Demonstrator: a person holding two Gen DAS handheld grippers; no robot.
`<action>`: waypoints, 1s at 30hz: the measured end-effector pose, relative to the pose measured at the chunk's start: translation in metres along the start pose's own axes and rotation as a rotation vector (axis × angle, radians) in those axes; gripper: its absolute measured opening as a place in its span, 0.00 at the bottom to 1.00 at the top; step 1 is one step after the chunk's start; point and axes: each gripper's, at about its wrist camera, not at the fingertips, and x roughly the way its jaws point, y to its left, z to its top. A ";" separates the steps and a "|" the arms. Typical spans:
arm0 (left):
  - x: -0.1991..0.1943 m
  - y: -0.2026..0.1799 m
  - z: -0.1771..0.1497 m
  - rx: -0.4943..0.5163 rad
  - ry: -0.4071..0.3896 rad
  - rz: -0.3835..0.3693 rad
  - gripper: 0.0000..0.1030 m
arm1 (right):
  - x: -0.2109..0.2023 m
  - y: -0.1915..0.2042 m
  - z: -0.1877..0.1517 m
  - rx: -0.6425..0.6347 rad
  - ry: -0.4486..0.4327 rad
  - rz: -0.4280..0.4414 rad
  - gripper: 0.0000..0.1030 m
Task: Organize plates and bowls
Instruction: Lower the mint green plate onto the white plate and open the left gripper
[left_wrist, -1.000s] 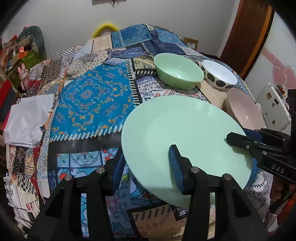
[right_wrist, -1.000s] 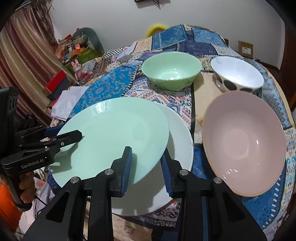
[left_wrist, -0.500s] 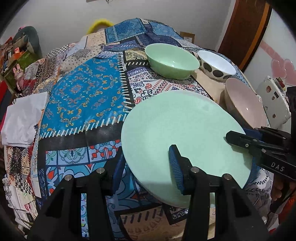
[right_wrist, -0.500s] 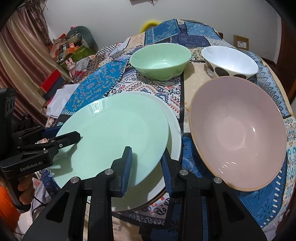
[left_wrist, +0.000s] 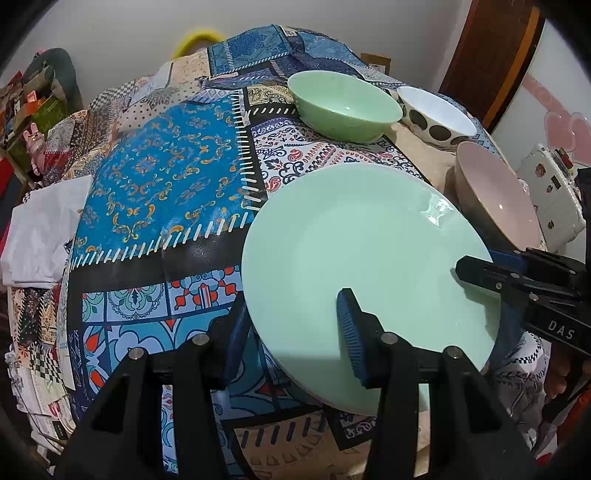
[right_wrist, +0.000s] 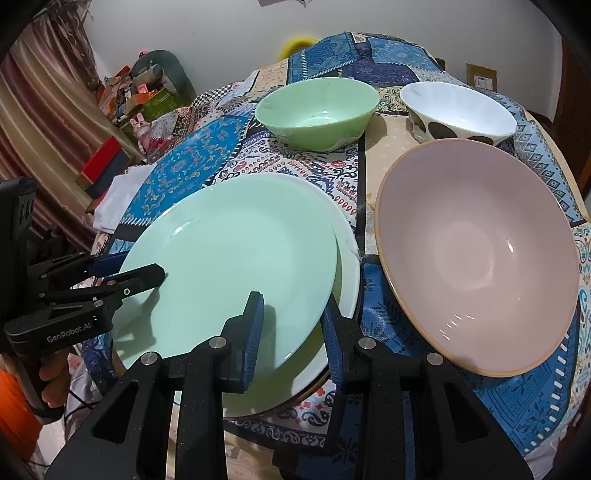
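Observation:
A mint-green plate (left_wrist: 362, 251) (right_wrist: 229, 258) is held at two sides of its rim. My left gripper (left_wrist: 291, 332) is shut on its near-left edge, one pad on top and the other underneath. My right gripper (right_wrist: 293, 325) is shut on the opposite edge. Under the green plate lies a white plate (right_wrist: 349, 266), of which only the right rim shows. Beside it stands a large pink bowl (right_wrist: 476, 251) (left_wrist: 495, 195). Farther back are a green bowl (right_wrist: 317, 110) (left_wrist: 343, 105) and a white bowl with dark spots (right_wrist: 458, 107) (left_wrist: 436, 118).
A patchwork cloth (left_wrist: 155, 184) covers the round table. A folded white cloth (left_wrist: 40, 229) lies off its left side, and a white box-like appliance (left_wrist: 550, 192) stands at the right. Boxes and toys (right_wrist: 136, 96) clutter the floor at the back left. A hand (right_wrist: 51, 373) grips the left tool.
The green plate has come down and slid over the white plate, so less white rim shows. Both grips are unchanged.

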 end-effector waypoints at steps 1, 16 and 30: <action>0.000 -0.001 0.000 0.000 0.000 0.003 0.46 | -0.001 0.000 -0.001 -0.002 0.000 0.002 0.28; 0.001 -0.020 -0.003 0.075 -0.004 0.051 0.46 | -0.009 0.003 -0.005 -0.048 -0.013 -0.023 0.27; -0.035 -0.028 0.012 0.065 -0.099 0.032 0.46 | -0.058 -0.006 0.004 -0.075 -0.142 -0.087 0.33</action>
